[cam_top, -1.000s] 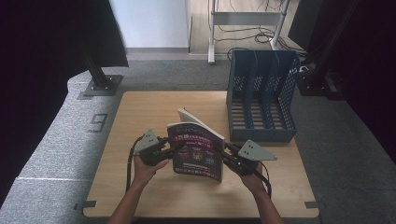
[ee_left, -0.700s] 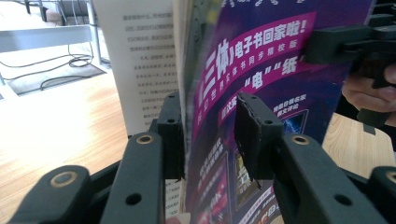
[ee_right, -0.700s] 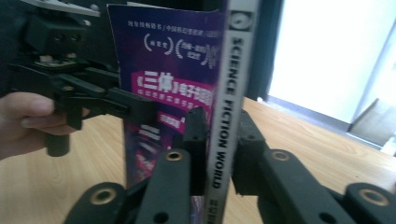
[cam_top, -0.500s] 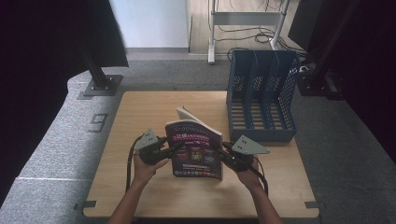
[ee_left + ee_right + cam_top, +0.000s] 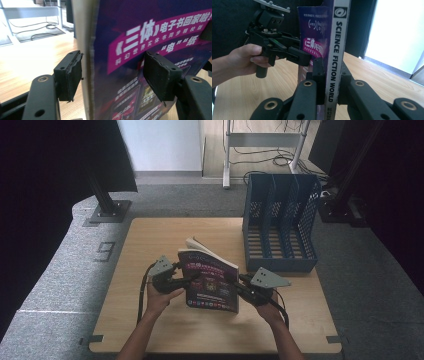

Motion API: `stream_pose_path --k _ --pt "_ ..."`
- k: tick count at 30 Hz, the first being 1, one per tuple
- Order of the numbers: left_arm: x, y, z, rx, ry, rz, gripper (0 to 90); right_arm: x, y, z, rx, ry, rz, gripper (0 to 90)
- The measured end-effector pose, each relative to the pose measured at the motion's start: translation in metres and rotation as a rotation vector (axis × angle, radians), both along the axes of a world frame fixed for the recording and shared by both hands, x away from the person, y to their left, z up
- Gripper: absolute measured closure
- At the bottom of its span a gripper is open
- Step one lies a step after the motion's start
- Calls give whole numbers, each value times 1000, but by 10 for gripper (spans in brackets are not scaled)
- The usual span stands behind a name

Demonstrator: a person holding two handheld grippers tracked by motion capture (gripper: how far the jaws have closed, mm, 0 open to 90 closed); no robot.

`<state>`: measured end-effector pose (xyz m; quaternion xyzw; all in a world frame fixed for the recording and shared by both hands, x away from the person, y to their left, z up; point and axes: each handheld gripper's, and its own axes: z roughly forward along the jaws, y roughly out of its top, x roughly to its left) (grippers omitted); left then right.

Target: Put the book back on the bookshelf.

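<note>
Magazine point(image 5: 210, 281) upright on the counter point(image 5: 150, 240), spine clamped by the right gripper point(image 5: 329, 82) to steady it, left gripper point(image 5: 112, 75) just opened, pads off the covers, releasing before filing into the rack point(image 5: 280, 220).

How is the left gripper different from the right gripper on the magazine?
The left gripper has its jaws apart, having just been opening; the magazine stands between them with a gap at each pad. The right gripper is shut tight on the magazine's spine. The left gripper is at the page edge, the right gripper at the spine. Both are hand-held, black, and level with the upright magazine.
</note>
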<state>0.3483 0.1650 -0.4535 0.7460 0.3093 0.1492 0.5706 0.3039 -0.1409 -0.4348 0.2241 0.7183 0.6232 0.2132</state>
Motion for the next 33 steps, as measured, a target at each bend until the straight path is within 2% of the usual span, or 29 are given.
stream_pose_path --k 3,8,12,16,20,23,27,33 --pt "-1 -3 0 7 -5 -7 317 -1 1 0 -4 -5 12 808" --pt "0 -2 1 -9 -1 -9 336 -1 2 1 -12 -10 31 793" --pt "-2 -3 2 -25 -13 -18 338 1 4 1 -9 -8 48 728" --pt "-2 -3 2 -28 -9 -21 339 4 11 4 -26 -4 41 707" --pt "-3 -3 2 -28 -12 -24 349 8 19 7 -53 16 -18 734" --pt "-3 -2 2 -26 -11 -18 350 9 20 8 -80 6 -65 799" --pt "1 2 -1 -34 -1 6 334 8 14 6 -54 6 -39 810" --pt "1 1 3 -51 -17 -13 289 -1 10 4 -46 -24 16 812"
